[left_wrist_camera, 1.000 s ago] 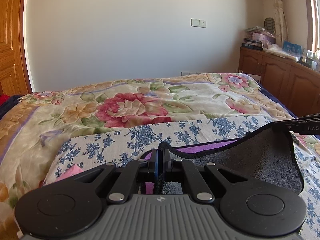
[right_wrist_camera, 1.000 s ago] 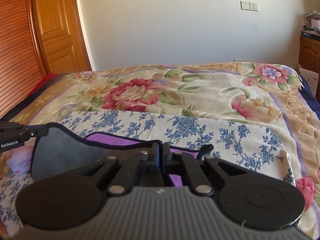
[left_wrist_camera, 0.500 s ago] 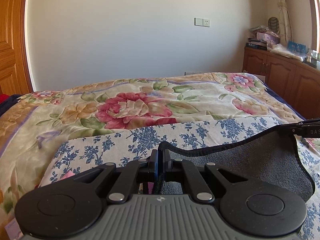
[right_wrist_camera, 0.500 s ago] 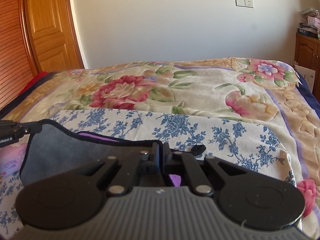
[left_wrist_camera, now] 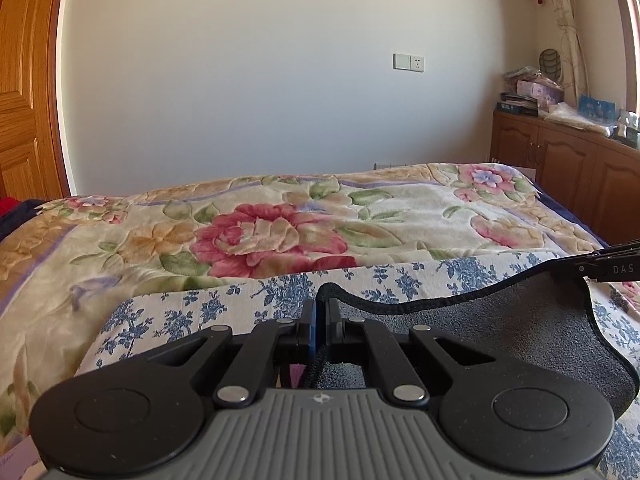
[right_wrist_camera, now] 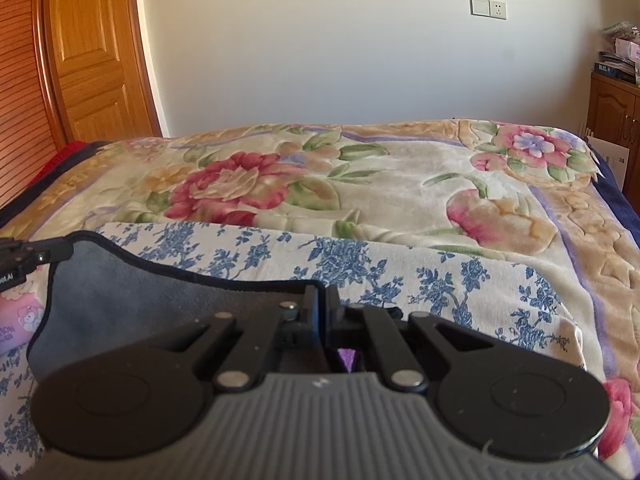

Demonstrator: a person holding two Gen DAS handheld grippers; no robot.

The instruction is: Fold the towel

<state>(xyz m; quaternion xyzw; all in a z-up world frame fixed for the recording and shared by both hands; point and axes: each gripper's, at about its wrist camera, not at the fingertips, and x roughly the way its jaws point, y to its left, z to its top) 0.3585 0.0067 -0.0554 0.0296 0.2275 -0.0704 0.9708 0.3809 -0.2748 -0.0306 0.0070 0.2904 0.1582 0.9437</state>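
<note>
The towel (left_wrist_camera: 500,332) is dark grey with a black hem and a purple other side. It hangs lifted between both grippers above a blue-flowered cloth (left_wrist_camera: 180,312) on the bed. My left gripper (left_wrist_camera: 320,306) is shut on one top corner of the towel. My right gripper (right_wrist_camera: 320,300) is shut on the other top corner; the towel (right_wrist_camera: 132,296) stretches left from it. The right gripper's tip shows at the right edge of the left wrist view (left_wrist_camera: 608,266), and the left gripper's tip at the left edge of the right wrist view (right_wrist_camera: 24,254).
The bed carries a floral blanket (left_wrist_camera: 280,232). A wooden cabinet (left_wrist_camera: 560,168) with clutter stands at the right, a wooden door (right_wrist_camera: 92,48) at the left. A pink packet (right_wrist_camera: 20,320) lies on the blue-flowered cloth under the towel's left side.
Both grippers have risen and moved forward with the towel. The towel's top edge is pulled tauter and its purple side is now almost hidden.
</note>
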